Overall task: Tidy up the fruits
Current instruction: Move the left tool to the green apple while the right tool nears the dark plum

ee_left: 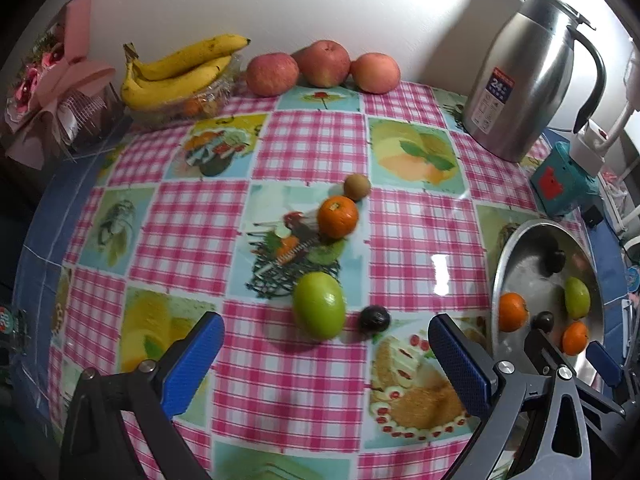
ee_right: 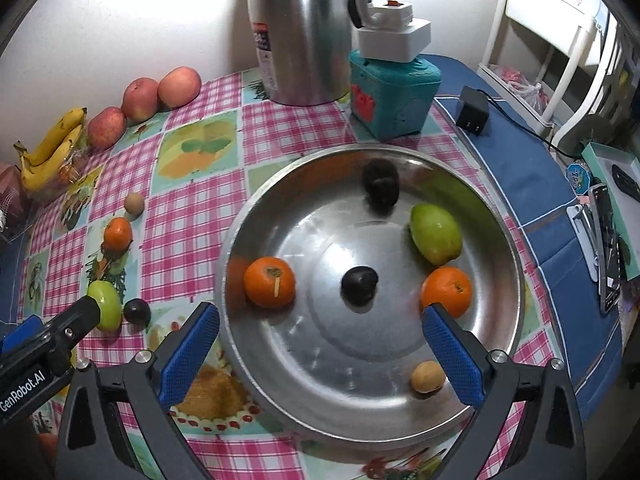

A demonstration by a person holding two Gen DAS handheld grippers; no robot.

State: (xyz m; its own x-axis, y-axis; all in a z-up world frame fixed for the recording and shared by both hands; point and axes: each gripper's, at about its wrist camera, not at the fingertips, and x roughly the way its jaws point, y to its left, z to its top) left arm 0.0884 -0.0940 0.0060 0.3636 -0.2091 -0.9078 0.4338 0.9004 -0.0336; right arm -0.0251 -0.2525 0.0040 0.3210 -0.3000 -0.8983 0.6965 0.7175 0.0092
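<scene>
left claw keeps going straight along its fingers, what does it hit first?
Most likely the green fruit on the tablecloth, nearest between the open left claw fingers. The small dark fruit sits just right of that line. Depth is uncertain.

Left black two-finger gripper with blue pads (ee_left: 326,354): jaws spread wide, nothing between them, pointing forward and down. Right black two-finger gripper with blue pads (ee_right: 320,344): same pose, jaws wide apart, empty. Both hover side by side.
</scene>
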